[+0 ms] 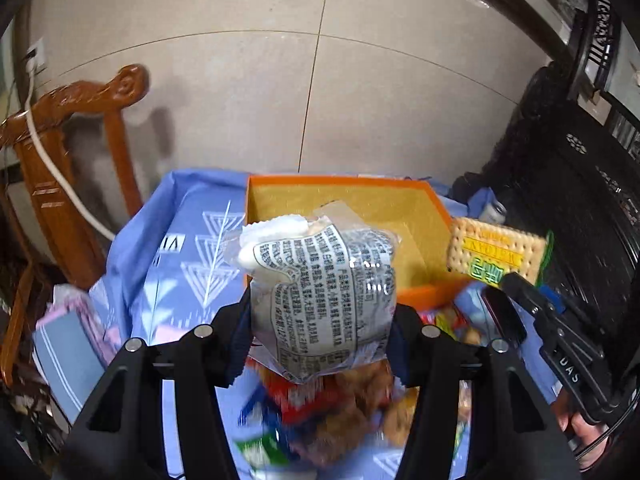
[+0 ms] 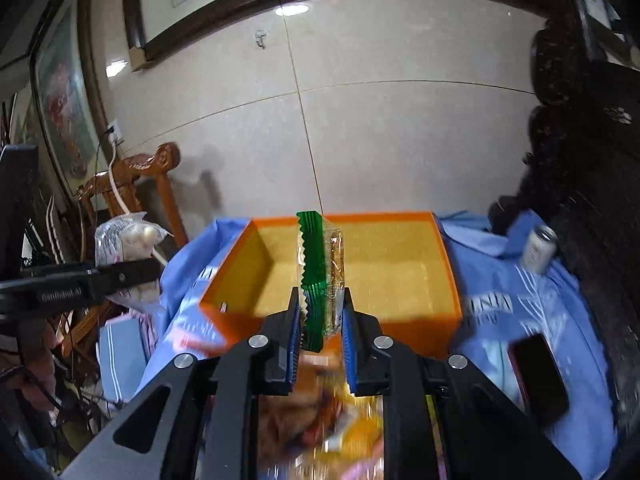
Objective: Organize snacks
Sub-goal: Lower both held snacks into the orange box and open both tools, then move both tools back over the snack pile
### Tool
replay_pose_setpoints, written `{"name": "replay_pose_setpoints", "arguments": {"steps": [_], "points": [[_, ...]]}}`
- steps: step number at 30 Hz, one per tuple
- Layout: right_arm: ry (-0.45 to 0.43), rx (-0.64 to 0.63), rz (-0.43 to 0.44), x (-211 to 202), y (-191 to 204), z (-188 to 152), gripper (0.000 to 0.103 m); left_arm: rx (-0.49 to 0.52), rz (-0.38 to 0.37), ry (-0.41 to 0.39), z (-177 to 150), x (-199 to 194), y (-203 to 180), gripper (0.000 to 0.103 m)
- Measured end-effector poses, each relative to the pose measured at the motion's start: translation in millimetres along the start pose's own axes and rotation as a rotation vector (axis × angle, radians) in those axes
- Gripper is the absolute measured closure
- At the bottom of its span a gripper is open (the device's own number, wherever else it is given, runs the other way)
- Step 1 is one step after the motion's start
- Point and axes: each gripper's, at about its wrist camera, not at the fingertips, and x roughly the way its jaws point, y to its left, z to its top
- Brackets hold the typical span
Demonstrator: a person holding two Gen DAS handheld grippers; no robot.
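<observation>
A clear bun pack with black print is clamped between the jaws of the left gripper and is held up just in front of the orange box. A cracker pack with a green crimped edge is clamped upright in the right gripper, before the box's near wall. More snacks are seen blurred on the blue cloth below the box. A phone and a can are seen right of the box.

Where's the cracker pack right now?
The cracker pack is clamped in the right gripper, held edge-on above the orange box's near edge; the left wrist view shows it right of the box.
</observation>
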Motion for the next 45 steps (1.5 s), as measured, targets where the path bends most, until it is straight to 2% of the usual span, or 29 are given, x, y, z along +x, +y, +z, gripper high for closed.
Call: {"name": "replay_pose_setpoints", "arguments": {"steps": [4,5,6,7,8,13,16,20,24,28,31,34,37,41,45], "points": [[0.045,0.033,0.0,48,-12,22,0.083,0.018,0.026,0.04,29,48,-1,0.045],[0.051,0.047,-0.002,58,-16,25,0.073,0.019,0.04,0.045,34,59,-1,0.032],[0.065,0.048,-0.011,66,-18,27,0.033,0.02,0.068,0.052,39,70,-1,0.022],[0.083,0.056,-0.049,73,-22,29,0.019,0.02,0.096,0.058,42,77,0,0.008],[0.075,0.067,-0.072,73,-25,29,0.016,0.015,0.131,0.053,44,80,1,0.007],[0.101,0.118,-0.063,53,-41,4,0.016,0.008,0.12,0.028,26,69,12,0.004],[0.141,0.141,-0.043,35,-46,-19,0.016,-0.017,0.125,0.053,4,63,22,0.004],[0.151,0.14,-0.014,-11,-40,-53,0.016,-0.043,0.131,0.076,-29,45,31,0.004],[0.192,0.093,-0.018,-37,-31,-94,0.016,-0.053,0.128,0.076,-65,23,33,0.004],[0.246,0.074,0.005,-24,-23,-123,0.023,-0.068,0.119,0.132,-105,18,33,0.004],[0.283,0.119,0.035,2,-22,-135,0.031,-0.084,0.121,0.17,-131,13,35,0.004],[0.327,0.168,0.006,34,-27,-143,0.035,-0.07,0.136,0.179,-145,8,35,0.004],[0.376,0.176,0.006,59,-29,-148,0.04,-0.072,0.147,0.177,-152,8,38,0.004],[0.411,0.124,-0.052,78,-24,-153,0.048,-0.07,0.153,0.193,-151,21,39,0.004],[0.42,0.089,-0.072,79,-26,-155,0.062,-0.077,0.14,0.222,-145,45,39,0.004]]}}
